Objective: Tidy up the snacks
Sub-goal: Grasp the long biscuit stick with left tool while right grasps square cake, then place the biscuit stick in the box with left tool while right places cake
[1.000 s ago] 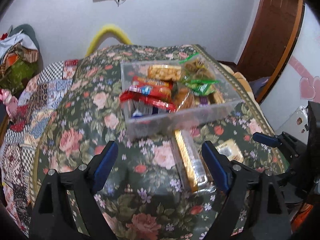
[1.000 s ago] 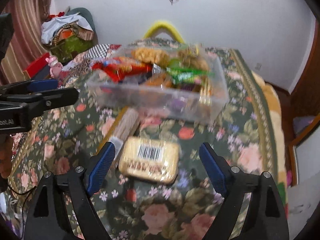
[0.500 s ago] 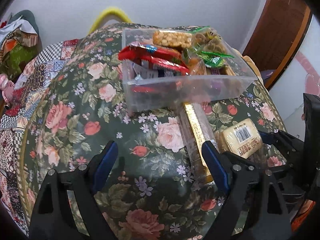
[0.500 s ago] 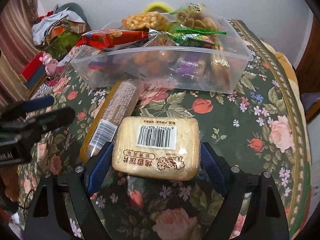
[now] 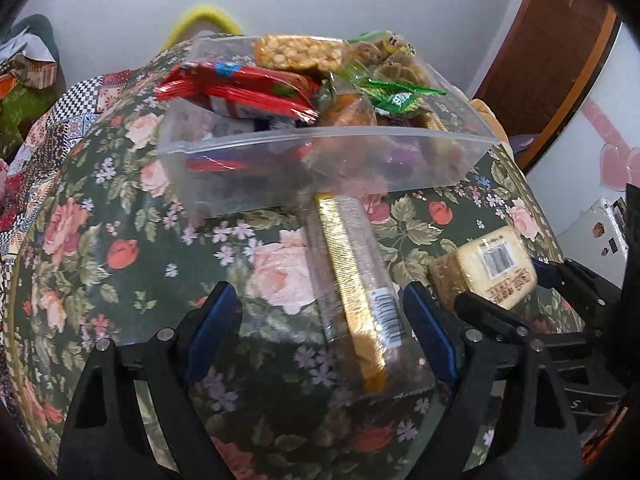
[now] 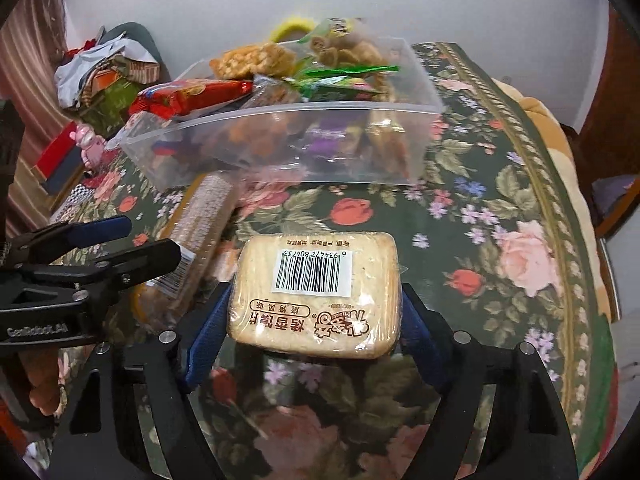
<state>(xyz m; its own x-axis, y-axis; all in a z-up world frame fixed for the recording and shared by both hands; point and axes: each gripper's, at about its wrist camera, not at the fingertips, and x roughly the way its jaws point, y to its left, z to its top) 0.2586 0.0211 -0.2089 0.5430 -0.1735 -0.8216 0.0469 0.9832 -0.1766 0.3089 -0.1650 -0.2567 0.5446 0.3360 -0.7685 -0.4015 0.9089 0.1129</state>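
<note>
The right gripper (image 6: pixel 314 320) is clamped on the square cracker pack (image 6: pixel 316 292): both blue pads press the pack's side edges, and the pack sits between the fingers with its barcode label facing up. In the left wrist view the same pack (image 5: pixel 486 266) shows at about 3 o'clock, with the right gripper (image 5: pixel 502 292) closed around it.

The left gripper (image 5: pixel 320 332) stands spread wide, holding nothing; its blue pads (image 5: pixel 212 324) flank the near end of the long biscuit sleeve (image 5: pixel 352 280), and I cannot tell whether either pad touches the wrapper. The sleeve lies flat on the floral tablecloth (image 5: pixel 120 248) and runs from between the fingers toward 12 o'clock, its far end reaching the foot of the clear plastic bin (image 5: pixel 320 136). From the right wrist view the sleeve (image 6: pixel 200 224) lies at about 10 o'clock of the cracker pack, just beside it, with the left gripper (image 6: pixel 132 240) over its near end.

The bin (image 6: pixel 280 114) sits at 12 o'clock in both views, piled above its rim with snacks: red wrappers (image 5: pixel 240 88) on its left side, a peanut brittle bar (image 5: pixel 300 52) on top at the back, green wrappers (image 5: pixel 396 96) toward the right. Beyond the cloth at 10 o'clock, in the right wrist view, is a heap of clothes (image 6: pixel 104 68)
</note>
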